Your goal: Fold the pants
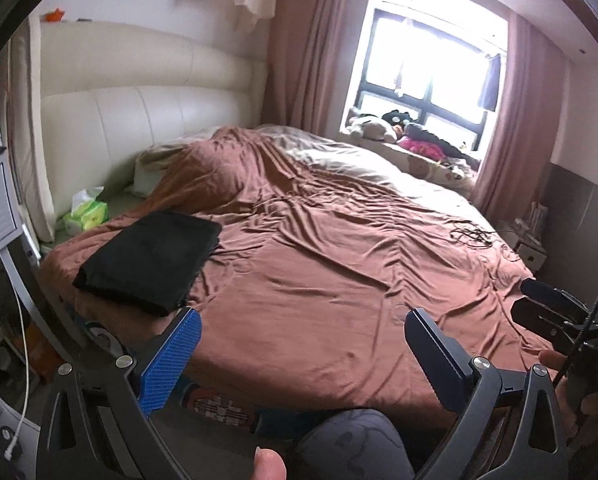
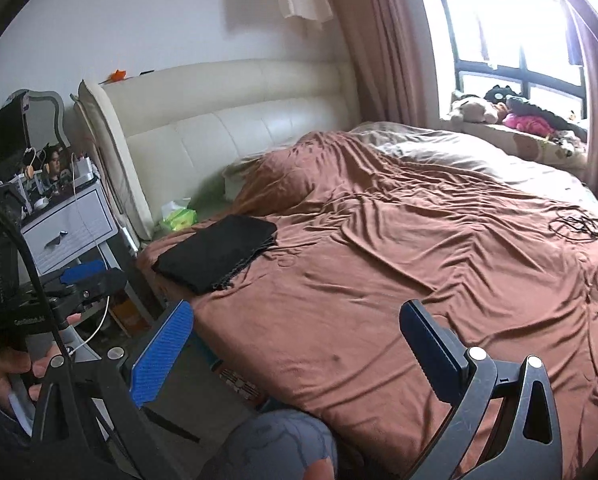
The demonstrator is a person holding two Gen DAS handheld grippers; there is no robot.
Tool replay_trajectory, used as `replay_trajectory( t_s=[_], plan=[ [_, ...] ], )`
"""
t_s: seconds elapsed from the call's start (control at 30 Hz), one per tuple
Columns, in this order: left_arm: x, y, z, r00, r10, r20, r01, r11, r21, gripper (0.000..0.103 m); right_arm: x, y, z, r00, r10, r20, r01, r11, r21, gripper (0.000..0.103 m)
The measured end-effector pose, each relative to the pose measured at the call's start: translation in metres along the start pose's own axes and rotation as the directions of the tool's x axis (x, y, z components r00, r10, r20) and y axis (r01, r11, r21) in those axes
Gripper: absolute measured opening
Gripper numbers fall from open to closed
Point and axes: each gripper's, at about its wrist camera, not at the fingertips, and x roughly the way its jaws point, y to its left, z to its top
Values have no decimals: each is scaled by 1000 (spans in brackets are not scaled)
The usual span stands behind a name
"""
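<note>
Item: black pants point(image 1: 149, 258), folded into a flat rectangle, lower left of frame, at the brown bed point(image 1: 339, 264) corner near the headboard. Left tongs point(image 1: 303, 344): spread wide, empty, off the bed's near edge. Right tongs point(image 2: 295, 340): likewise spread, empty. Judgement: folding looks complete; any tidying calls for pressing edges square, not regripping.

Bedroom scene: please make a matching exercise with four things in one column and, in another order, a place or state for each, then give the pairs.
Things:
1. black pants
2. tissue pack
3. plush toys
4. left gripper

Places or states:
A. on the window sill
B. open, holding nothing
C. folded, on the brown bedcover
D. beside the headboard, by the pillow

Pairs: 1-C, 2-D, 3-A, 4-B
</note>
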Motion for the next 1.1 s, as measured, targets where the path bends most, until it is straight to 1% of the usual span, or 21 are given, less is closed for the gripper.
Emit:
replay_trajectory(
  t_s=[0.17, 0.47, 0.6, 0.77, 1.1],
  plan=[
    [-18, -19, -8, 1000, -8, 14, 8, 1000, 16, 102, -27, -1, -16, 1000, -23, 16, 23, 1000, 8, 103],
    [-41, -47, -29, 999, 9, 42, -11, 999, 47, 102, -75, -4, -42, 997, -54, 46, 53, 998, 16, 103],
    [-52, -57, -41, 998, 2, 58, -5, 999, 53, 102, -90, -8, -51, 996, -76, 53, 75, 997, 25, 103],
    [-65, -67, -54, 997, 10, 81, -15, 997, 70, 102, -113, -11, -64, 991, -113, 68, 111, 993, 36, 103],
    [-82, -86, -86, 996, -2, 90, -8, 994, 105, 102, -143, -2, -91, 983, -155, 96, 152, 988, 37, 103]
  ],
)
